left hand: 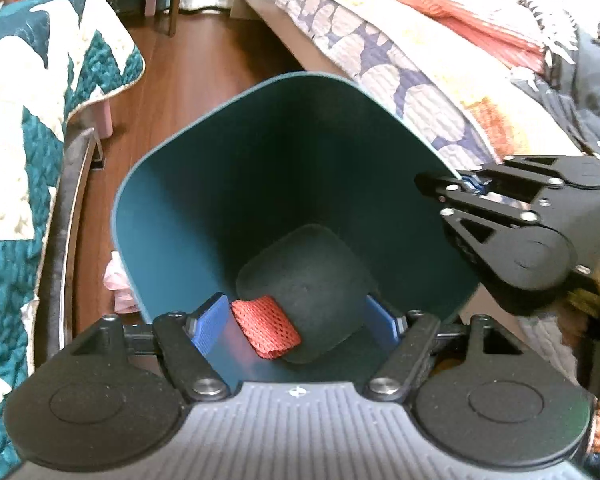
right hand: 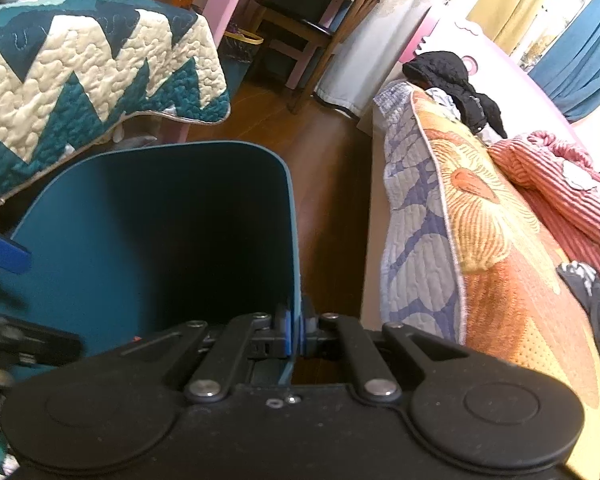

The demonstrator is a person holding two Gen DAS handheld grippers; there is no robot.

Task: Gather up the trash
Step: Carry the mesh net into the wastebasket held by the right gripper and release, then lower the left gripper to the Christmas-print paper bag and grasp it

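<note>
Hanging over the bin [left hand: 204, 184], the left gripper [left hand: 296, 324] stands wide and empty; the red net [left hand: 266, 330] lies inside, at the bottom. The right gripper [right hand: 294, 330] pinches the bin's rim; a slip there could tip the bin.

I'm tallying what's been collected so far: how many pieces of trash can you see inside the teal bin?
1: an orange-red mesh piece lies inside the teal bin, low down beside its dark bottom, between the open left gripper's fingers in the picture. More may be hidden in the shadow.
</note>
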